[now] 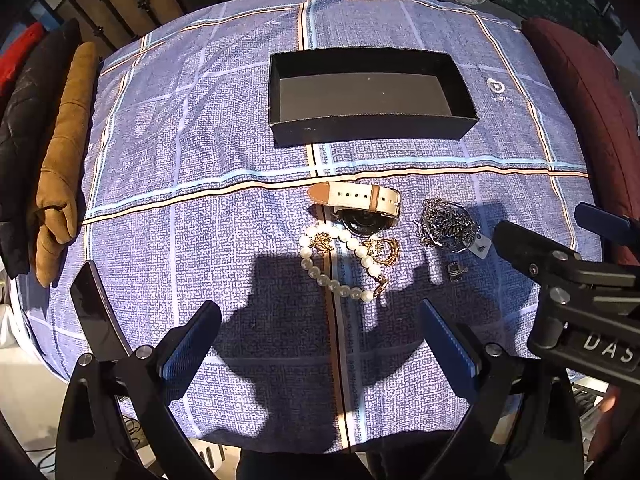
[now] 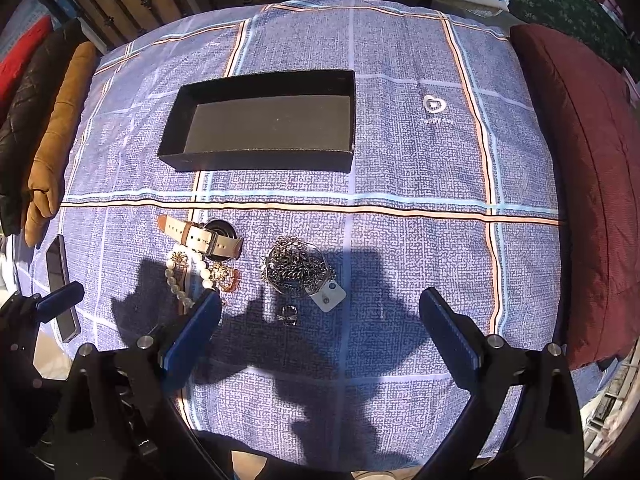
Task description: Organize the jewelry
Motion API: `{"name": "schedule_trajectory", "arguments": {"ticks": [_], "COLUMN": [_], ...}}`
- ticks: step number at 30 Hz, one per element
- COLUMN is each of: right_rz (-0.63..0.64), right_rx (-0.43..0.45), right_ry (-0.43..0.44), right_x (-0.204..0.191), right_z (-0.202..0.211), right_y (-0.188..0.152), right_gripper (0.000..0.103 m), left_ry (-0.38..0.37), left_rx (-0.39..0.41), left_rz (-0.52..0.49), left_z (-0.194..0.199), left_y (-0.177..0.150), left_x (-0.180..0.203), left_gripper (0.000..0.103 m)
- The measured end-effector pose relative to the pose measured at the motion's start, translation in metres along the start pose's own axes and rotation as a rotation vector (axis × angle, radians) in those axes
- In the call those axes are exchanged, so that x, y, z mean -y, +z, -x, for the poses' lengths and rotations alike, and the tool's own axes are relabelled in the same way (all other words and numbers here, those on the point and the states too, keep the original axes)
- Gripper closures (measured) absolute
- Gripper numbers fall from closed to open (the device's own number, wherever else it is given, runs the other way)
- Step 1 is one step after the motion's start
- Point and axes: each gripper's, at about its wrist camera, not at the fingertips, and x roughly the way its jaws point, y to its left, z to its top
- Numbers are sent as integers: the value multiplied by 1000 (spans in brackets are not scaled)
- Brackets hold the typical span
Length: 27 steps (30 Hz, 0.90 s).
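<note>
Both the left tongs and right tongs hang wide and empty over bare cloth at the table's near edge. Just ahead lie the watch, pearl bracelet, chain heap and small ring; the empty black box sits beyond. A phone overhangs the left rim, partly hidden.

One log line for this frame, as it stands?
left tongs open | right tongs open | black cardboard box empty | pearl bracelet outside

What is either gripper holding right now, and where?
Nothing. Left gripper and right gripper are both open and empty; the jewelry lies on the cloth.
</note>
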Motion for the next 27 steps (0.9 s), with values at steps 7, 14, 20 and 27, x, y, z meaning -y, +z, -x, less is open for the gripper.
{"name": "schedule_trajectory", "arguments": {"ticks": [7,14,20,27], "right_rz": [-1,-2,3,2], "right_rx": [-3,-2,-1,-7], "right_ry": [-1,0,3,7], "right_x": [0,0,-2,-1], "right_z": [-1,0,1,-1], "right_y": [0,1,2,2], "right_gripper": [5,5,6,5], "left_ry": [3,1,2,3], "left_rx": [-5,-4,-7,-16], "left_rz": [-6,-8,-7,1], "left_z": [-1,0,0,-3], "left_y": [1,3,4,4], "left_x": [0,1,1,-3], "left_gripper": [7,7,7,7]}}
